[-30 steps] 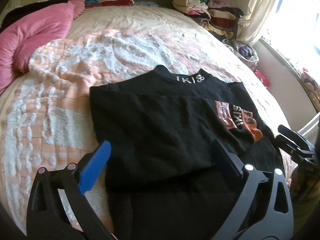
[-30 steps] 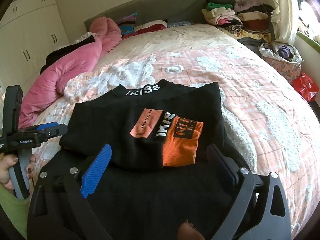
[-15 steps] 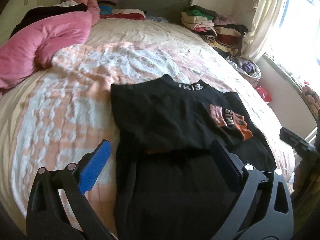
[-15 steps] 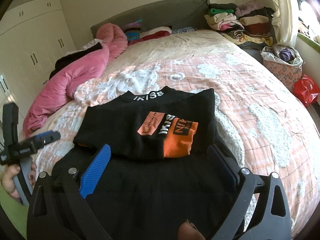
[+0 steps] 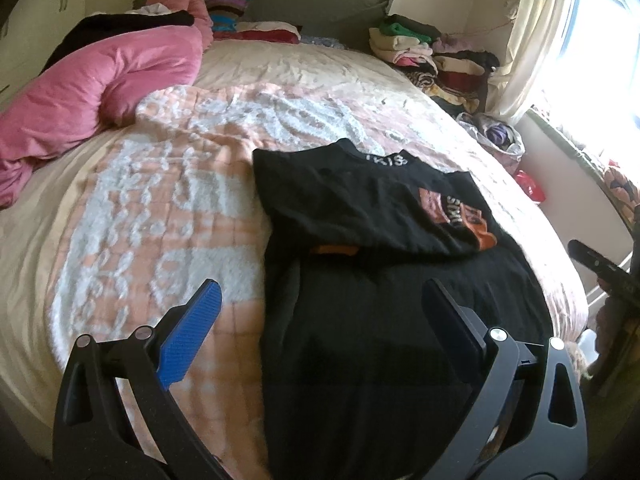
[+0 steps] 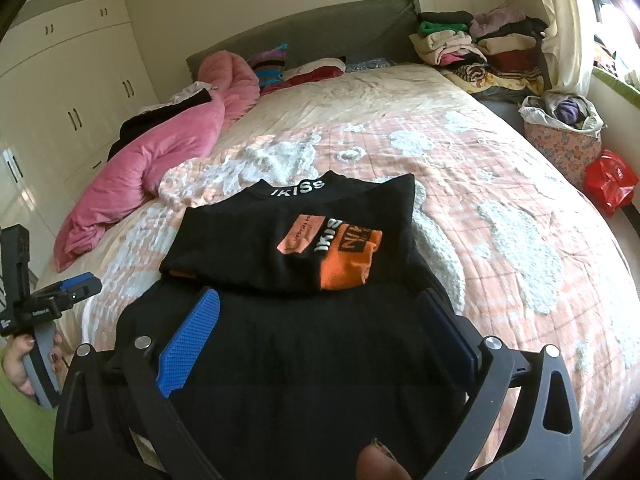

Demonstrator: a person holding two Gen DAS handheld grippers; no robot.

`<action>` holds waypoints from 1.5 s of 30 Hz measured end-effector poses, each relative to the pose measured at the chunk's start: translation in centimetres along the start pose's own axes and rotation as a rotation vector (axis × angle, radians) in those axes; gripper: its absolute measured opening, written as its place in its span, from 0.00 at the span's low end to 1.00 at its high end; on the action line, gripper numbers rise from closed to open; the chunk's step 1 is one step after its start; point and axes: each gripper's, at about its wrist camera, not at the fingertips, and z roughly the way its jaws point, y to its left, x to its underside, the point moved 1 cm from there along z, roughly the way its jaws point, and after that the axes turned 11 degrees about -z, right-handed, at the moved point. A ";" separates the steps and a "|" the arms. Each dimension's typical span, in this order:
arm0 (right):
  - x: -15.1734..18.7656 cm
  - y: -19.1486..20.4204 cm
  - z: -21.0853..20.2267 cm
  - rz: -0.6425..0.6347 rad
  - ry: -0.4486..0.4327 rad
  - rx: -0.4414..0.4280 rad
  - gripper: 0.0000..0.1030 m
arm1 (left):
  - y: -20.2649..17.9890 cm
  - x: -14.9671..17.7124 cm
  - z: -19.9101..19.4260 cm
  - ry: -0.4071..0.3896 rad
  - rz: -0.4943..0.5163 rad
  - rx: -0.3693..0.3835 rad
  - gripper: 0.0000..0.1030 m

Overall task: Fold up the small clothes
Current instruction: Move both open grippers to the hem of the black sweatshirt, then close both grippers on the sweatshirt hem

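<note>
I see a pink duvet (image 6: 160,168) bunched along the bed's (image 6: 520,240) left side and stacked clothes (image 6: 472,44) at the head. The soft black garment (image 6: 304,240), top folded down, lies on the tufted quilt near the foot edge. Both my left gripper (image 5: 320,320) and right gripper (image 6: 320,328) hang over it, jaws released, empty.

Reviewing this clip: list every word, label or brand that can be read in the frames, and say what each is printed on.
"IKISS": white letters on the collar of the black folded top.
"IKIS", turned sideways: white letters on the top's orange sleeve patch.
Black block letters on that patch: too distorted to read.
Small print on the pink patch: too small.
White label on the handheld left tongs: blurred.
</note>
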 end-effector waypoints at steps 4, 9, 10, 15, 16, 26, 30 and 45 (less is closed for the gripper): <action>0.9 -0.1 -1.2 -0.007 0.002 0.007 0.96 | 1.0 1.2 -0.7 0.019 -0.009 -0.019 0.91; 2.2 -0.3 -2.3 -0.005 0.012 0.020 0.96 | 2.0 2.6 -1.2 0.045 -0.022 -0.026 0.91; 2.4 -0.3 -2.5 -0.005 0.015 0.021 0.96 | 2.1 2.9 -1.4 0.047 -0.023 -0.028 0.91; 3.5 -0.3 -3.4 -0.008 0.021 0.024 0.96 | 2.4 4.3 -2.0 0.067 -0.013 -0.037 0.91; 3.7 -0.4 -3.6 -0.010 0.024 0.026 0.96 | 2.4 4.7 -2.1 0.075 -0.013 -0.035 0.91; 6.9 -1.1 -4.1 0.010 0.092 0.043 0.96 | 3.7 8.0 -1.9 0.149 -0.017 -0.045 0.91; 8.2 -1.3 -4.0 0.016 0.120 0.050 0.96 | 4.2 8.9 -2.1 0.163 -0.027 -0.036 0.91; 12.1 -1.8 -3.2 0.031 0.223 0.039 0.96 | 4.5 12.1 -1.6 0.267 -0.059 0.040 0.49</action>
